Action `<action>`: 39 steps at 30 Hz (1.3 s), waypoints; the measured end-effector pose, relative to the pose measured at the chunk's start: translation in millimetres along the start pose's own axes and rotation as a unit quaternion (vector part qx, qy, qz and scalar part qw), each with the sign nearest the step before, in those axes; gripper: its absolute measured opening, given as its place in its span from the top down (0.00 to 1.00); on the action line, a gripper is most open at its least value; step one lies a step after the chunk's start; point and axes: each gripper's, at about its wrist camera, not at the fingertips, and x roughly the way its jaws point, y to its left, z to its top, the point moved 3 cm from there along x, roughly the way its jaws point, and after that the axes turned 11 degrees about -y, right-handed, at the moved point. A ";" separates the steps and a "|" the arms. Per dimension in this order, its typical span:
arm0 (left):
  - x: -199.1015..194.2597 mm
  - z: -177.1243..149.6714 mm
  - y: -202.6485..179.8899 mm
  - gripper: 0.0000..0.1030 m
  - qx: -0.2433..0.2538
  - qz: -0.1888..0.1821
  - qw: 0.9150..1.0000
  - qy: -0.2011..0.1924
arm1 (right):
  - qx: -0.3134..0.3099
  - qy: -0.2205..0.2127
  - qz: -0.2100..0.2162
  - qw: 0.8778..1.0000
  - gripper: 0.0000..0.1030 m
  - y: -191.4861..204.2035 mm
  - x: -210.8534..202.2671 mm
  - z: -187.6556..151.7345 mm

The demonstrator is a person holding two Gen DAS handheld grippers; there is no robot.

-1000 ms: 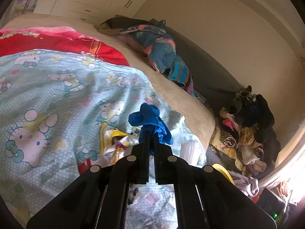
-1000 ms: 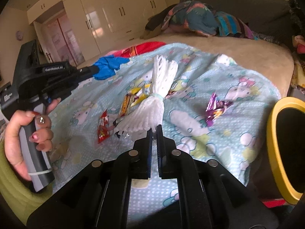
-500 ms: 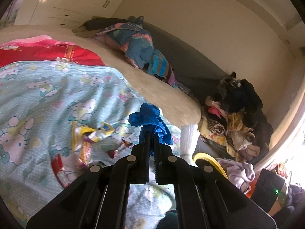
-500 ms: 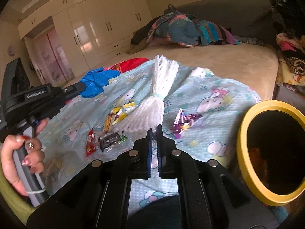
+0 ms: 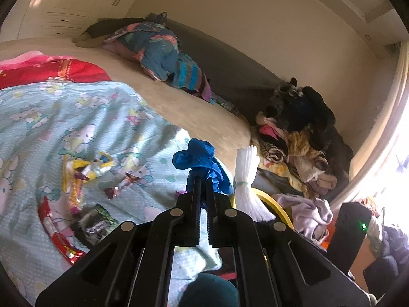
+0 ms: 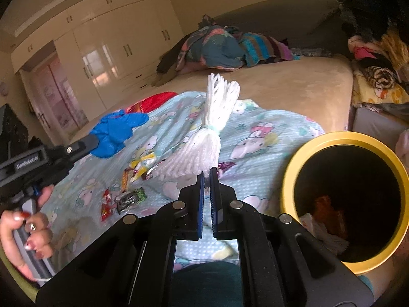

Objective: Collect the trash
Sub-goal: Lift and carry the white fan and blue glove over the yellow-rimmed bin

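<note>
Blue glove [image 5: 202,161] is pinched in the left tool [image 5: 203,179], above the bed [image 6: 294,87]. White foam net [image 6: 209,143] is clamped in the right tool [image 6: 207,172], beside the yellow-rimmed bin [image 6: 319,143]. Wrappers [image 6: 122,197] are left scattered on the patterned blanket [image 5: 76,117]. The left tool's handle is gripped by a hand [image 6: 28,235].

Bin [image 6: 301,153] stands right of the bed [image 6: 294,89]; wrappers [image 6: 122,199] lie on the blanket [image 6: 268,133].
</note>
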 end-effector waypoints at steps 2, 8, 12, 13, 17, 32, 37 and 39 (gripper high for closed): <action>1.4 -3.5 -6.8 0.97 0.006 -0.007 1.000 0.005 | 0.007 -0.003 -0.007 1.000 0.98 -7.8 -2.1 1.9; 6.8 -13.2 -25.8 0.97 0.022 -0.027 0.999 0.016 | 0.023 -0.012 -0.024 0.999 0.98 -28.4 -8.9 6.2; 9.1 -20.4 -35.6 0.97 0.031 -0.038 0.999 0.024 | 0.034 -0.017 -0.034 0.999 0.98 -41.9 -13.2 7.9; 10.0 -22.2 -39.0 0.97 0.033 -0.039 0.998 0.026 | 0.037 -0.018 -0.037 0.998 0.98 -45.4 -14.3 8.3; 13.3 -29.6 -48.5 0.97 0.040 -0.048 0.997 0.035 | 0.046 -0.021 -0.048 0.998 0.98 -57.3 -17.5 9.2; 24.2 -47.7 -65.7 0.97 0.056 -0.062 0.995 0.060 | 0.073 -0.028 -0.084 0.993 0.98 -96.2 -23.6 10.0; 26.9 -51.9 -70.8 0.97 0.060 -0.065 0.994 0.065 | 0.079 -0.027 -0.093 0.992 0.98 -105.6 -25.8 9.1; 28.8 -53.4 -72.5 0.97 0.062 -0.065 0.994 0.068 | 0.080 -0.025 -0.097 0.992 0.98 -109.6 -25.9 8.3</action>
